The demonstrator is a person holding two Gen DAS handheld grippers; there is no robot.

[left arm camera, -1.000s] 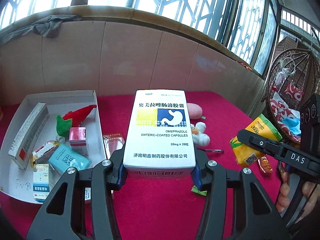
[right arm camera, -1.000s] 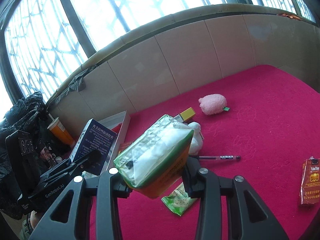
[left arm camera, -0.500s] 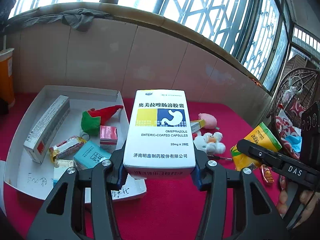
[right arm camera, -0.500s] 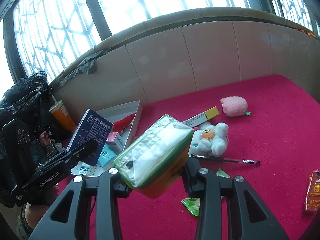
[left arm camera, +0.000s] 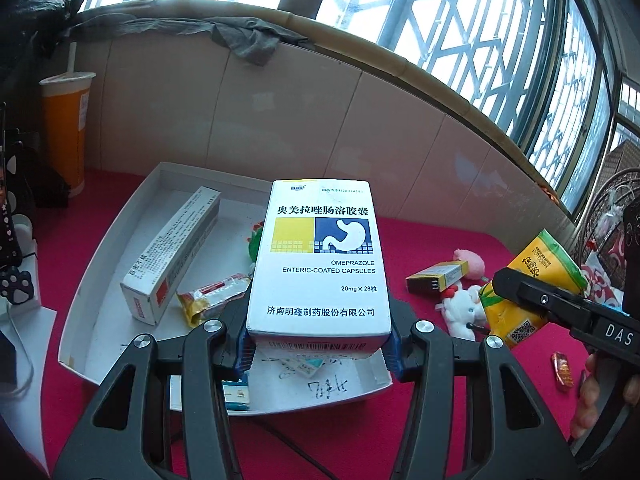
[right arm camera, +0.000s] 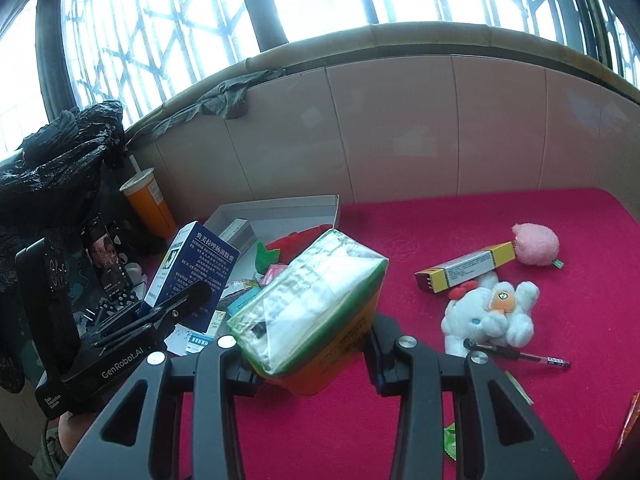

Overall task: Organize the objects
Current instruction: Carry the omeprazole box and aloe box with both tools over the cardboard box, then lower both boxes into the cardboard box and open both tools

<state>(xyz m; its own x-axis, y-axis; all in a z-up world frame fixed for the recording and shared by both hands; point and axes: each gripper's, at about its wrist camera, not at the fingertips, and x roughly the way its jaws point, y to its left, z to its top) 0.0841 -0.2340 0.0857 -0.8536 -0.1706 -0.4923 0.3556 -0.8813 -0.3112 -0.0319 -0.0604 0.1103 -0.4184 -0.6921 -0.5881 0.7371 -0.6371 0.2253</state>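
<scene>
While the left tool (left arm camera: 319, 346) grips the omeprazole box (left arm camera: 320, 264) above the white tray (left arm camera: 100, 280), lower it flat onto a bare patch beside the long carton (left arm camera: 172, 256). The right tool (right arm camera: 306, 364), clamping the tissue pack (right arm camera: 308, 304), seems short of the tray and should wait.

two tools (left arm camera: 320, 344) (right arm camera: 308, 354); one tray (left arm camera: 120, 240); two plush toys (right arm camera: 490, 312) (right arm camera: 534, 244); one pen (right arm camera: 516, 354)
</scene>
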